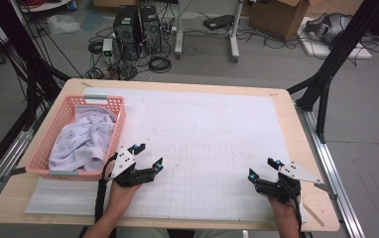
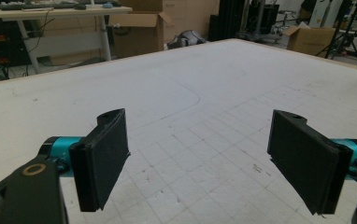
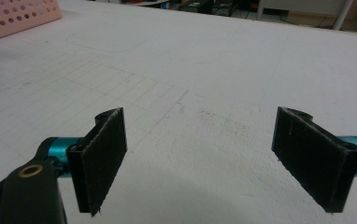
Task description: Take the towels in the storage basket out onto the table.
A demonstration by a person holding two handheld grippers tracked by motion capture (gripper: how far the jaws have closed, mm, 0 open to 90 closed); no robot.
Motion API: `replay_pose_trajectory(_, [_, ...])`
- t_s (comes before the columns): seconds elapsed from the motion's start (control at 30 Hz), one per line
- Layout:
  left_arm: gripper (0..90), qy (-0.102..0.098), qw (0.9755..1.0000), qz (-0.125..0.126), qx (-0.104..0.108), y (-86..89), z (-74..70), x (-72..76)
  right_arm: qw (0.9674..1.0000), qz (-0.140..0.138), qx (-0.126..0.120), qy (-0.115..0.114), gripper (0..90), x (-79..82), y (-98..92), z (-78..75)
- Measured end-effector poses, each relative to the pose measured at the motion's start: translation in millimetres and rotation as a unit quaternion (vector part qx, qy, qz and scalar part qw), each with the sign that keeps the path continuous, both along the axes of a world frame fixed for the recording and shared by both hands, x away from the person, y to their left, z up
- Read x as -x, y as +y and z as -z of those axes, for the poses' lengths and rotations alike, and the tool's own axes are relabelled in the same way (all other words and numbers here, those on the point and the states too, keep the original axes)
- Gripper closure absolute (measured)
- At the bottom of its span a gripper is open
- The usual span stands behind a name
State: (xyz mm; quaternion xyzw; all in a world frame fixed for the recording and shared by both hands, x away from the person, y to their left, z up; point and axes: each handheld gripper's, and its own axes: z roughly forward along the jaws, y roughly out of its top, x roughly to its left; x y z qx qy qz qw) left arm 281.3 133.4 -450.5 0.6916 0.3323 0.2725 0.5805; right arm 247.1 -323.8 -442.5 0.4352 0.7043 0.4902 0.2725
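A pink plastic basket (image 1: 38,148) stands at the table's left side and holds a crumpled white patterned cloth (image 1: 86,139). Just right of the basket's near corner my left gripper (image 1: 149,155) rests low over the white gridded mat (image 1: 202,144), jaws wide apart and empty. In the left gripper view the left gripper (image 2: 200,158) has only bare mat between its pads. Near the front right my right gripper (image 1: 264,167) is open too. In the right gripper view the right gripper (image 3: 200,161) holds nothing, and a corner of the basket (image 3: 17,16) shows at the top left.
The white mat covers most of the wooden table (image 1: 306,148). Black frame struts (image 1: 326,79) stand at the right and left edges. Computer towers (image 1: 138,27), cables and cardboard boxes (image 1: 279,15) sit on the floor beyond the far edge.
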Motion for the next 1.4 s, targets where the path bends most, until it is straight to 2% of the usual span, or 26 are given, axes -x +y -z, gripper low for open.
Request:
replay_pose_trajectory(0.53, [19.9, 0.008, 0.9998, -0.002, 0.016, 3.8, -0.5, -1.0, 0.9999, -0.013, 0.0, 0.008, 16.9, -4.2, 4.5, 2.1])
replay_pose_trajectory(0.6, [19.1, 0.017, 0.9997, 0.0, 0.018, 4.3, -2.3, 0.6, 0.9999, -0.014, 0.001, 0.007, 16.9, -4.0, 4.6, 2.1])
replay_pose_trajectory(0.9, [18.9, 0.023, 0.9993, 0.005, 0.03, 5.0, -15.9, 7.0, 0.9998, -0.017, -0.001, 0.008, 16.9, -6.7, 4.8, 2.1])
replay_pose_trajectory(1.07, [23.1, 0.022, 0.9987, 0.029, 0.034, 10.1, -35.0, 10.0, 0.9998, -0.019, -0.004, 0.008, 16.9, -9.7, 4.9, 1.8])
replay_pose_trajectory(1.13, [22.3, 0.018, 0.9985, 0.025, 0.046, 15.4, -44.3, 11.5, 0.9997, -0.021, -0.004, 0.008, 16.9, -10.5, 5.7, 2.0])
replay_pose_trajectory(1.17, [21.4, 0.013, 0.9984, 0.019, 0.052, 21.6, -54.0, 12.9, 0.9997, -0.023, -0.003, 0.01, 16.9, -10.5, 6.1, 1.9])
replay_pose_trajectory(1.2, [20.4, 0.013, 0.9984, 0.019, 0.052, 21.6, -54.0, 12.9, 0.9997, -0.024, -0.002, 0.01, 16.9, -10.5, 6.5, 1.6])
replay_pose_trajectory(1.27, [18.6, 0.006, 0.9985, 0.012, 0.053, 31.6, -68.4, 15.2, 0.9997, -0.025, 0.0, 0.008, 16.9, -10.2, 7.6, 0.6])
replay_pose_trajectory(1.3, [17.8, 0.006, 0.9985, 0.012, 0.053, 31.6, -68.4, 15.2, 0.9996, -0.026, 0.0, 0.008, 16.9, -9.9, 8.3, 0.2])
replay_pose_trajectory(1.4, [17.5, 0.001, 0.9986, 0.001, 0.053, 43.9, -81.5, 18.7, 0.9995, -0.029, 0.001, 0.008, 16.9, -8.3, 9.8, 0.0])
